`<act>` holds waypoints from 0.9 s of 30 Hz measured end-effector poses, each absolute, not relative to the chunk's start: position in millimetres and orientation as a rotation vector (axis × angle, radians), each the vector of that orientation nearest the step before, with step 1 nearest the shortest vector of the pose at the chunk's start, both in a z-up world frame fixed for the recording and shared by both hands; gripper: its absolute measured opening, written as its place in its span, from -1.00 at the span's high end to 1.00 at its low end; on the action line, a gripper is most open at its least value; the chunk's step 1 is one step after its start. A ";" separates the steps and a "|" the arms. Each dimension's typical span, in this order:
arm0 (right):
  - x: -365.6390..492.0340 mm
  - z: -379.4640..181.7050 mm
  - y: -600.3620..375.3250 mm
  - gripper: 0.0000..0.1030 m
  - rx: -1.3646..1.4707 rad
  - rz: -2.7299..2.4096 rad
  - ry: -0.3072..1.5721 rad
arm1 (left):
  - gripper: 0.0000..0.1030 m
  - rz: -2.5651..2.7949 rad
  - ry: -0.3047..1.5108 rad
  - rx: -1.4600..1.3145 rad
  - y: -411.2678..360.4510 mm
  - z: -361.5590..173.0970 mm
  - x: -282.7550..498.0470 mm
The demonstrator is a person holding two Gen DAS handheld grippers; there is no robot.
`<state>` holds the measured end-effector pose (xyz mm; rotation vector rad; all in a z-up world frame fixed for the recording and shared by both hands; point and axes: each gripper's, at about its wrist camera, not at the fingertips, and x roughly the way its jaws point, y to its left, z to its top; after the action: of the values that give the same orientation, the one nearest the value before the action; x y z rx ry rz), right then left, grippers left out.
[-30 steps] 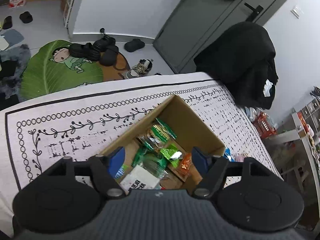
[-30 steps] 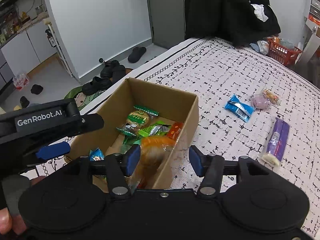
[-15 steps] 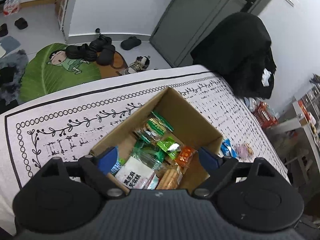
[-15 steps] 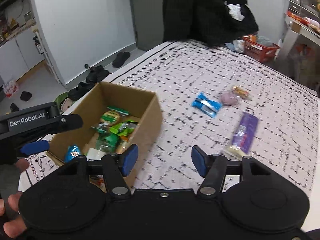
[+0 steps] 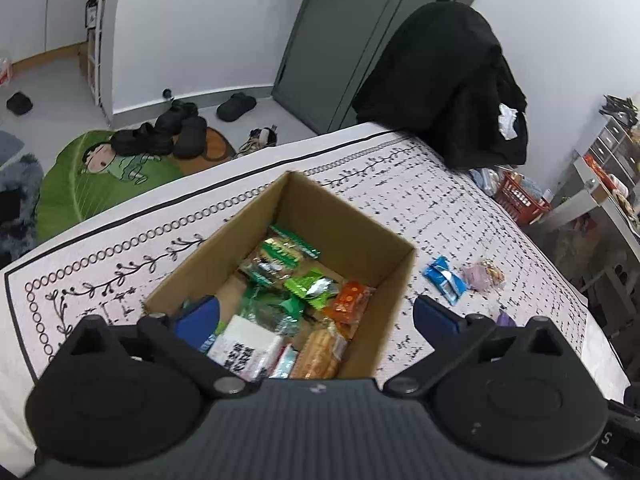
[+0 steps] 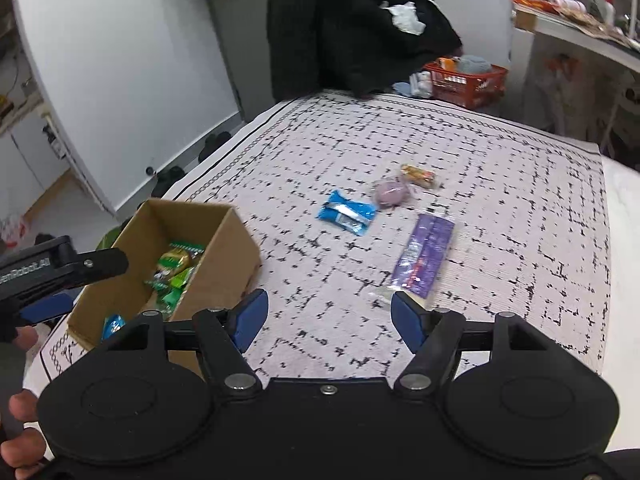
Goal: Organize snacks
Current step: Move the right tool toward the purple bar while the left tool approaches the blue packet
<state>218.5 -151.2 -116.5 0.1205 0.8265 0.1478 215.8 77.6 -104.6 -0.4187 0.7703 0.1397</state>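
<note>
Currently both the right gripper (image 6: 325,316) and left gripper (image 5: 316,314) gape empty. Lower right, the long purple plastic packet (image 6: 425,255) looks slippery; a shallow end pinch could drop it short of the brown cardboard box (image 6: 236,242)

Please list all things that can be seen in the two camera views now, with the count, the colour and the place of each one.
cardboard box: one, brown, open, on the tablecloth, left part of the table.
snack packets in the box: several, mostly green, one orange, one white; exact count unclear.
blue packet: one, on the cloth right of the box.
purple round snack: one, beside the blue packet.
small orange-yellow packet: one, just behind the purple round snack.
long purple packet: one, nearest the right gripper.
tablecloth: one, white with black marks.
black coat: one, behind the table.
red basket: one, on the floor.
shoes: several, dark, on the floor.
left gripper: one, open, above the box.
right gripper: one, open, empty.
</note>
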 end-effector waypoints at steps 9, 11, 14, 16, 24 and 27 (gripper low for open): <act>237.9 -132.9 -188.4 -0.31 0.209 0.122 0.831 | -0.99 0.112 0.759 -0.368 38.5 -91.9 224.4; 243.0 -137.4 -193.8 -0.31 0.222 0.123 0.834 | -0.99 0.114 0.761 -0.367 30.1 -91.8 227.6; 251.8 -144.3 -201.5 -0.31 0.246 0.122 0.842 | -0.99 0.117 0.762 -0.365 16.8 -91.2 233.8; 259.1 -150.2 -207.5 -0.31 0.266 0.118 0.848 | -0.99 0.119 0.764 -0.367 8.3 -91.2 237.9; 280.6 -179.9 -220.3 -0.31 0.306 0.111 0.865 | -1.00 0.133 0.784 -0.369 -24.2 -98.2 261.2; 288.6 -190.6 -222.2 -0.29 0.318 0.111 0.880 | -1.00 0.145 0.785 -0.383 -34.0 -103.2 271.1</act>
<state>288.6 -222.2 -190.6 0.3179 0.8803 0.1109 271.1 -34.0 -103.2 -0.3831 0.7847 0.1447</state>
